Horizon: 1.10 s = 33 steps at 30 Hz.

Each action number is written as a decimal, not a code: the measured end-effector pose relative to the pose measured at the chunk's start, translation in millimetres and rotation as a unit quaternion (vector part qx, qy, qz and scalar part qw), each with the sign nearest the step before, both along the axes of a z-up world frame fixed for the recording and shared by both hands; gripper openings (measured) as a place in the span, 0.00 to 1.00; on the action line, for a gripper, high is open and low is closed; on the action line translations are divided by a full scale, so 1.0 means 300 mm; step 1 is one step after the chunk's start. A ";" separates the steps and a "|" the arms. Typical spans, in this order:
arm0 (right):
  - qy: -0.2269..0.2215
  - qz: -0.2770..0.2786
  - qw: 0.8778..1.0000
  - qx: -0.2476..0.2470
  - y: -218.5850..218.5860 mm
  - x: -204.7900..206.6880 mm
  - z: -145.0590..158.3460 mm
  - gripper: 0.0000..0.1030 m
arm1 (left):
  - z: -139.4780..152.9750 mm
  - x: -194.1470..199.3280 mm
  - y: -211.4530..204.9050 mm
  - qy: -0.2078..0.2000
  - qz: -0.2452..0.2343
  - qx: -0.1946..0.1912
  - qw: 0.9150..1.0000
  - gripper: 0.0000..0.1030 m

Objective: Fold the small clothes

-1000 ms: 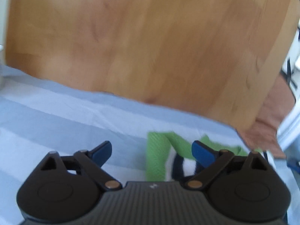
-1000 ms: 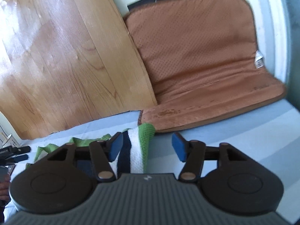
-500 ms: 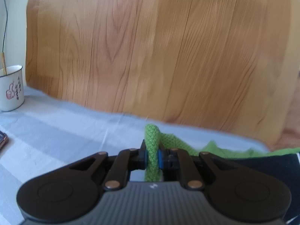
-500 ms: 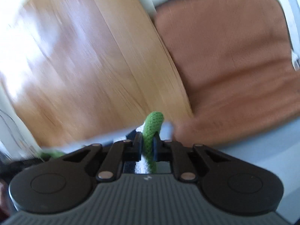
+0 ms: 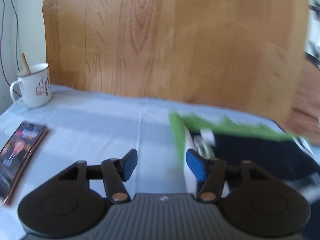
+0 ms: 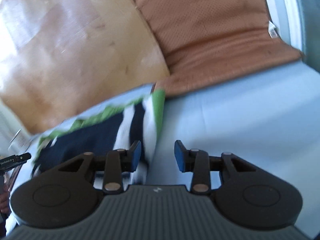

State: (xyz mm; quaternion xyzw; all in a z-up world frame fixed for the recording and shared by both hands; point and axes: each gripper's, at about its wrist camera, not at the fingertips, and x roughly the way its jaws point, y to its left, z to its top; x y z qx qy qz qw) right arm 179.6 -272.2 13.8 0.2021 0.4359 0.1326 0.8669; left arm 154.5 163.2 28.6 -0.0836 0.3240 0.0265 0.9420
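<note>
Pale blue sheet (image 5: 100,120), wood board (image 5: 160,40) far behind. Both tongs just opened, empty. Left gripper (image 5: 160,165) left of garment (image 5: 250,150); right gripper (image 6: 158,156) at its right edge (image 6: 156,124).

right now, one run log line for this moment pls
step: release after fold | left gripper: open, just opened | right gripper: open, just opened | striped garment: lying on sheet

Half a second ago both grippers were clamped on the green edge of the small knitted garment (image 5: 230,140); now the left gripper (image 5: 161,165) and the right gripper (image 6: 158,156) have both just been opening, with nothing between their pads. The garment's green hem, then raised in each grip, now lies flat on the pale blue cloth (image 5: 100,120), just beside each gripper's inner finger.
</note>
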 end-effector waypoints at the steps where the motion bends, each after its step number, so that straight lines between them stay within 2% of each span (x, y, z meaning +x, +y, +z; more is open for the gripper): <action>1: 0.005 0.006 1.000 0.005 -0.014 -0.045 0.010 0.39 | 0.002 -0.068 0.012 0.005 -0.021 -0.008 1.000 0.56; 5: 0.016 0.025 0.998 0.049 -0.072 -0.254 0.030 0.38 | -0.014 -0.328 0.033 0.019 -0.089 -0.050 0.995 0.59; 9: 0.020 0.034 0.997 0.069 -0.101 -0.424 0.067 0.39 | -0.050 -0.515 0.002 0.035 -0.131 -0.068 0.988 0.59; 17: 0.031 0.038 0.994 0.100 -0.175 -0.665 0.094 0.38 | -0.081 -0.716 0.034 0.059 -0.124 -0.152 0.979 0.61; 21: 0.038 0.032 0.990 0.133 -0.208 -0.743 0.087 0.38 | -0.090 -0.773 0.011 0.068 -0.129 -0.160 0.976 0.61; 22: 0.039 0.032 0.989 0.140 -0.209 -0.762 0.085 0.39 | -0.092 -0.788 -0.002 0.072 -0.133 -0.160 0.976 0.57; 24: 0.039 0.039 0.987 0.151 -0.202 -0.785 0.085 0.39 | -0.092 -0.812 -0.034 0.075 -0.132 -0.139 0.978 0.38; 25: 0.040 0.042 0.986 0.156 -0.196 -0.794 0.083 0.39 | -0.093 -0.823 -0.050 0.078 -0.129 -0.121 0.981 0.20; 26: 0.039 0.044 0.985 0.161 -0.190 -0.803 0.080 0.37 | -0.093 -0.827 -0.059 0.084 -0.124 -0.111 0.982 0.10; 27: 0.042 0.048 0.984 0.165 -0.184 -0.808 0.077 0.20 | -0.090 -0.833 -0.057 0.088 -0.117 -0.115 0.983 0.09; 28: 0.053 0.056 0.984 0.159 -0.173 -0.814 0.071 0.10 | -0.085 -0.840 -0.049 0.094 -0.117 -0.128 0.980 0.08; 30: 0.059 0.056 0.984 0.157 -0.162 -0.822 0.073 0.10 | -0.063 -0.882 -0.036 0.101 -0.122 -0.150 0.976 0.08; 33: 0.047 0.048 0.986 0.152 -0.187 -0.841 0.108 0.10 | -0.043 -0.968 -0.013 0.092 -0.112 -0.133 0.980 0.08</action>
